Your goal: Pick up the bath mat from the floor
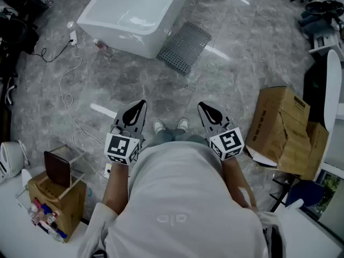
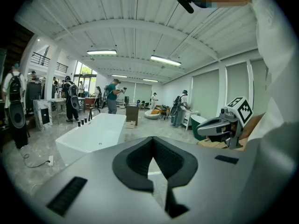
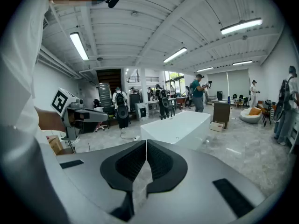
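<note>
On the grey marble-patterned floor (image 1: 231,63), at the top of the head view, the bath mat (image 1: 185,46) is lying flat. It is a dark grey rectangular mat with a dense grid of small perforations. One long edge is lying just beside the near corner of the white bathtub (image 1: 134,12); whether the two are touching cannot be told. The mat is sitting well apart from both grippers, and nothing is resting on it.

The person is standing with both forearms extended forward at waist level, shoes (image 1: 159,126) showing between the two tools. The left gripper (image 1: 142,103) is pointing ahead and slightly downward. Its jaws are meeting at the tips, with nothing between the pads. The right gripper (image 1: 201,105) is taking a matching pose, angled slightly downward, with its jaws fully closed on nothing. The two grippers are being held side by side, apart from each other, tips aiming toward the bathtub. A cardboard box (image 1: 282,128) is standing on the floor to the person's right.
</note>
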